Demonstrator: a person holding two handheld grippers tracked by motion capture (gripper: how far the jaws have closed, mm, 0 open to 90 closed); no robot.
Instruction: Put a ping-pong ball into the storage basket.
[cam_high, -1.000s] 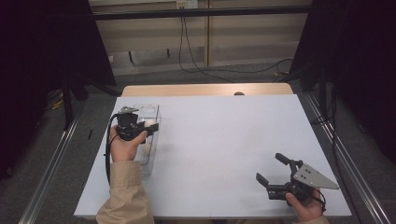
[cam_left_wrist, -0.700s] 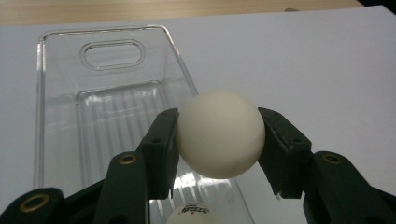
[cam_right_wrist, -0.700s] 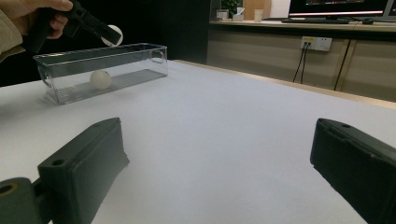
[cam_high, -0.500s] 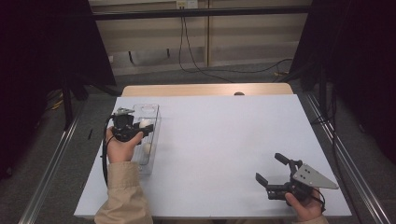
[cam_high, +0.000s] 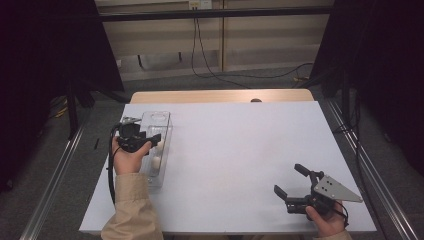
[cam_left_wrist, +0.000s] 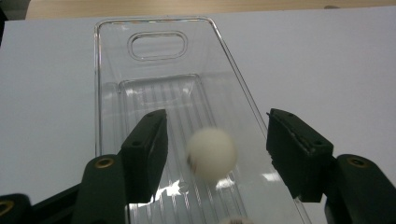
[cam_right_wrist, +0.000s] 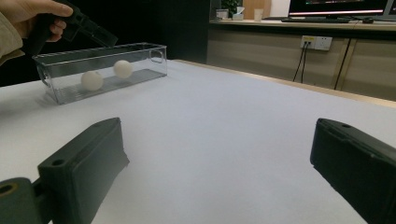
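Two white balls were in the clear plastic bin (cam_high: 156, 150) at the bench's (cam_high: 240, 150) left side. One ball (cam_left_wrist: 211, 153) hung blurred between my left tool's (cam_left_wrist: 217, 154) parted jaws, touching neither pad, and I judged it to be dropping toward the ribbed floor of the bin. Those jaws had just been opening, so the tool stood released, poised over the bin's long slot. The other ball (cam_right_wrist: 92, 80) sat on the bin floor nearer my side; from the right gripper view both showed through the transparent wall, a little apart.

I reckoned such a ball light, hollow, stiff and smooth: it would roll or bounce at a nudge and squirt out of a pinch set off-centre. The place to take hold was across its widest middle, pads square on opposite sides, with only gentle pressure.

The bin itself looked thin-walled and light, with an oval handle cut-out (cam_left_wrist: 157, 45) in its far end, and I expected it to skid if knocked.

My right tool (cam_high: 292, 187) rested low at the bench's near right corner, well apart from the bin, its jaws spread wide with nothing between them.
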